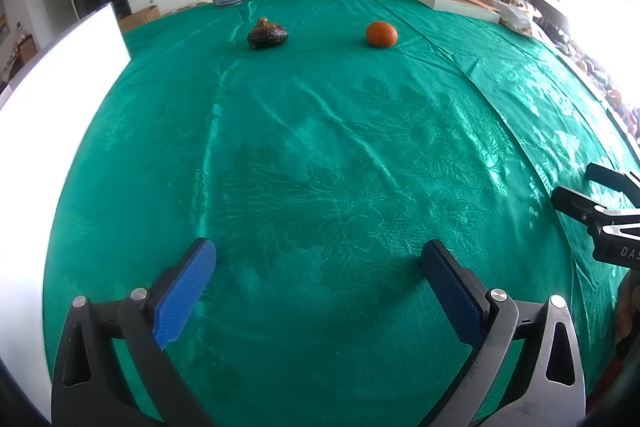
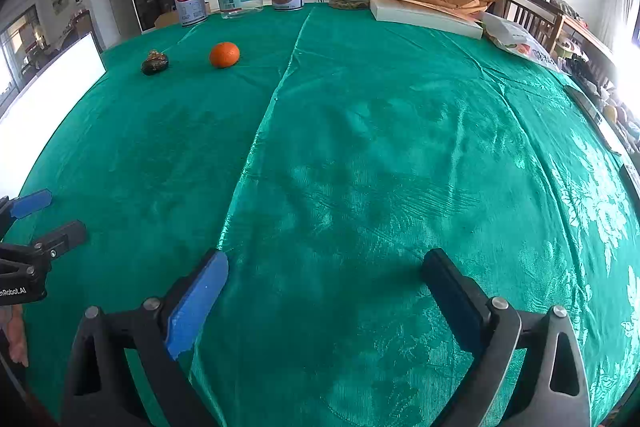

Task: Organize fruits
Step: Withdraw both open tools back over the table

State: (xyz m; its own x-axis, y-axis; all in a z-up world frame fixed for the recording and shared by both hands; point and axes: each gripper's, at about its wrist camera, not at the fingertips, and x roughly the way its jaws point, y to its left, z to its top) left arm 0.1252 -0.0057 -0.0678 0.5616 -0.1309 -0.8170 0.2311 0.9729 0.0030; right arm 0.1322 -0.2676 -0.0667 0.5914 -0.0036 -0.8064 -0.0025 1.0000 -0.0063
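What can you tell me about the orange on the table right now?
The orange is small, round and bright orange, with a dimpled peel, and looks whole and unpeeled. It rests by itself on the green tablecloth at the far side, right of a dark wrinkled fruit and short of the row of cans and jars. Nothing else touches it.

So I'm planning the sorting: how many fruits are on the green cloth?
2. A round orange mandarin lies toward the far end; a dark purple-brown wrinkled fruit lies apart to its left. Both untouched. None seems hidden.
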